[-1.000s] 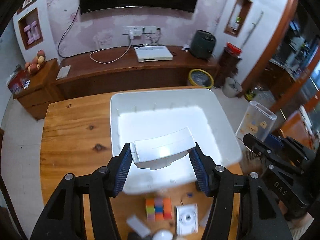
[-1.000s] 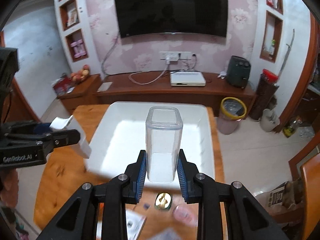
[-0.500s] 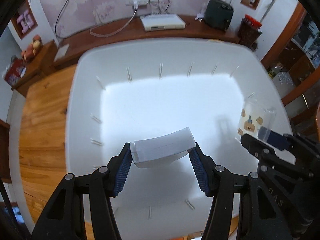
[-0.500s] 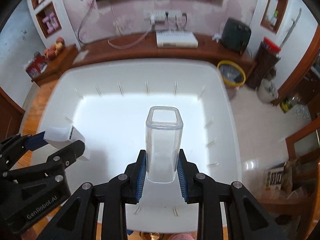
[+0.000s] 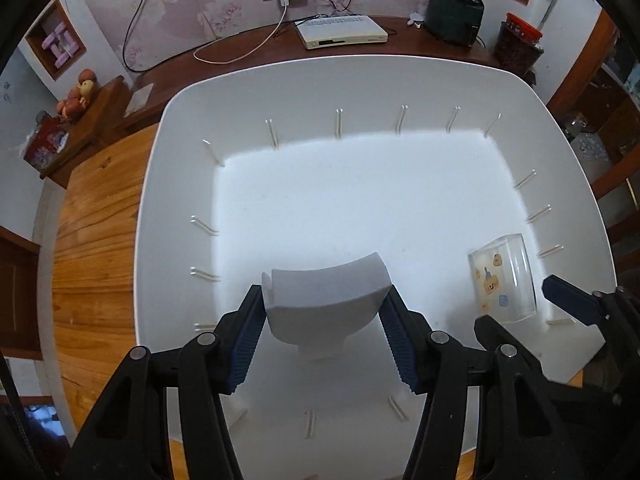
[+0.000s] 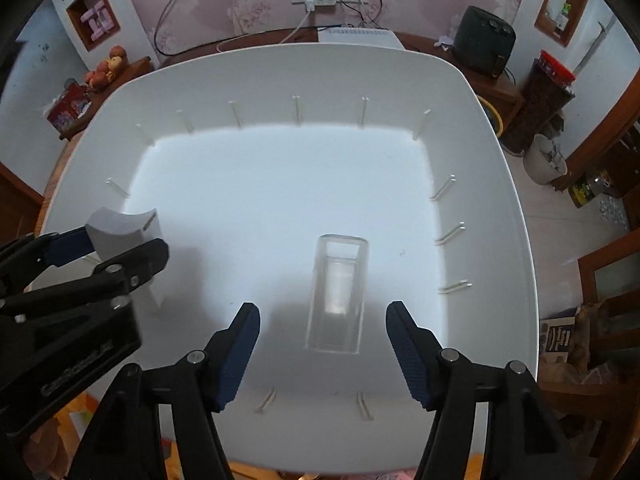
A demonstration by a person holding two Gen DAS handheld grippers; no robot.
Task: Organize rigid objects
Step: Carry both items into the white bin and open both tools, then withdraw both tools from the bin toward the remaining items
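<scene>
Pink flowered wallpaper and a long brown shelf with a white box [image 5: 342,32] on it fill the back of my left view. Below that sits a wooden desk [image 5: 100,216] with a big white bin [image 5: 360,80] on top. My left claw [image 5: 324,328] is low inside the bin and squeezes a white curved block [image 5: 326,300] between its blue pads. The block is not set down yet, I think. Off to the right lies a clear cup [image 5: 502,280] on the bin floor, with little cartoon stickers on it. I cannot read any words on them. My right claw [image 5: 568,308] is just beside the cup.

So the step I am on is putting hard things into the bin. Next, my left claw needs to let the block go, gently, so it does not tip.

Pink wall and plugs show again at the back of my right view. My right claw [image 6: 324,344] has just been opening, and now it stands wide. The clear cup [image 6: 338,292] lies between the pads, but they do not touch it. It rests on the bin [image 6: 280,64] floor. My left claw [image 6: 112,248] shows at the left, holding the white block [image 6: 124,228]. Its black side has raised letters, too blurry to read here. My right claw should lift straight out next without bumping the cup.
</scene>
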